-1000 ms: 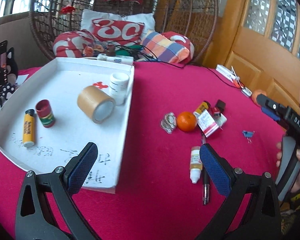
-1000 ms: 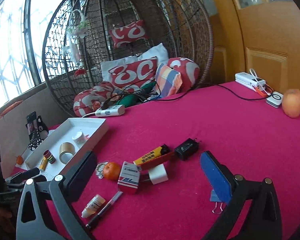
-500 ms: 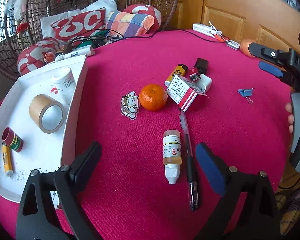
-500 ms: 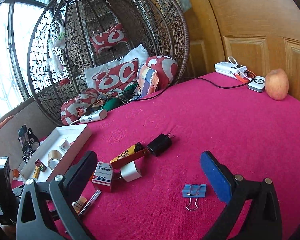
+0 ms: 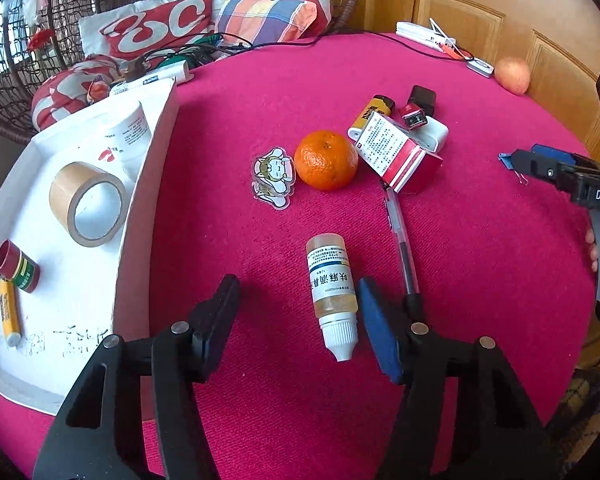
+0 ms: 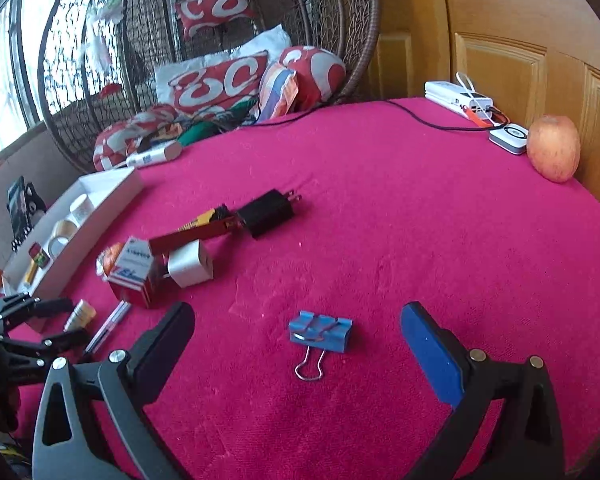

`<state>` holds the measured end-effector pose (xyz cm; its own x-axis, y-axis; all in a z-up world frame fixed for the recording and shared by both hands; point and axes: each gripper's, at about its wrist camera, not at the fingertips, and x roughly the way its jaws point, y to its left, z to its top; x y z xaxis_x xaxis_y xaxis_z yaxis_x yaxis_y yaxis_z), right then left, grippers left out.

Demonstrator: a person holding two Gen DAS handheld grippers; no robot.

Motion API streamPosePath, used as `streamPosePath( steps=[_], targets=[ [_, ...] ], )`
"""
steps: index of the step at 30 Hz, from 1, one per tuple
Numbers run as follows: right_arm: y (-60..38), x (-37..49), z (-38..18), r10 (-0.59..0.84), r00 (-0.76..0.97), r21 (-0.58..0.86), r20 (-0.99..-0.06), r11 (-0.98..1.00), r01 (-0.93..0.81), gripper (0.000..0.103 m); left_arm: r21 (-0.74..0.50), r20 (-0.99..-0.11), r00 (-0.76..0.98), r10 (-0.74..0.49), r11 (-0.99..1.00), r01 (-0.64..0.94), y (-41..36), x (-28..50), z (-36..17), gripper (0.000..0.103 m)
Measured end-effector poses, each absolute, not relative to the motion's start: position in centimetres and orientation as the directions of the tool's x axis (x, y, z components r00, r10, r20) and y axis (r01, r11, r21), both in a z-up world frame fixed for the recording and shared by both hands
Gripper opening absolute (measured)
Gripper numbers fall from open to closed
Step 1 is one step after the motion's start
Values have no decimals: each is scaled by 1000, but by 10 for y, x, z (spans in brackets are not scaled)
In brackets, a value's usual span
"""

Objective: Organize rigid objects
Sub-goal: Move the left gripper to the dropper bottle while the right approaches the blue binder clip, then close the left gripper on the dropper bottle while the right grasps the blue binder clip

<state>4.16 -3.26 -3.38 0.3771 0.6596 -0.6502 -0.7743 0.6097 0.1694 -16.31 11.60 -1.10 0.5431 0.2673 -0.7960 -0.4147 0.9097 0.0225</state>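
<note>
Straddling the dropper bottle (image 5: 332,288) that lies on the bench (image 5: 480,248) between their parted, empty fingers, the left tongs (image 5: 296,320) should pinch its light, stiff, slippery plastic body mid-label, while the right tongs (image 6: 296,344) gape around a binder clip (image 6: 320,334).
</note>
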Motion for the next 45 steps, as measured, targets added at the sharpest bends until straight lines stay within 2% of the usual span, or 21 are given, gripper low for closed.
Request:
streamPosePath(
  steps=[4, 7, 8, 9, 10, 11, 12, 17, 28, 45],
  targets=[
    [-30, 47, -40, 627, 381, 178, -679, 645, -743, 99, -8, -797, 556, 235, 917, -399, 115, -158, -9, 62],
    [-28, 52, -39, 609, 397, 165, -687, 663, -730, 78, -9, -793, 562, 236, 917, -398, 114, -156, -10, 60],
    [-28, 53, -38, 601, 404, 156, -690, 668, -728, 63, -9, -792, 563, 237, 917, -398, 114, -156, -10, 58],
    [-26, 53, -39, 590, 414, 143, -693, 676, -723, 57, -5, -790, 565, 240, 918, -398, 113, -157, -10, 47],
    [-25, 53, -39, 587, 415, 136, -695, 674, -726, 56, -10, -786, 572, 235, 920, -391, 112, -158, -9, 39],
    [-24, 52, -39, 588, 413, 128, -695, 666, -735, 45, -15, -785, 577, 228, 923, -386, 112, -158, -9, 23],
    [-22, 51, -39, 584, 415, 111, -697, 660, -743, 34, -12, -783, 577, 231, 923, -385, 111, -159, -8, 20],
    [-26, 49, -38, 615, 391, 133, -685, 633, -763, 34, -48, -773, 599, 211, 921, -387, 109, -166, -7, 19],
    [-32, 51, 2, 709, 390, 194, -588, 592, -782, 34, -97, -701, 671, 242, 900, -425, 116, -184, 25, 19],
    [27, 11, 43, 786, 323, 128, -528, 449, -884, 34, -152, -642, 705, 302, 851, -503, 134, -221, 44, 19]
  ],
)
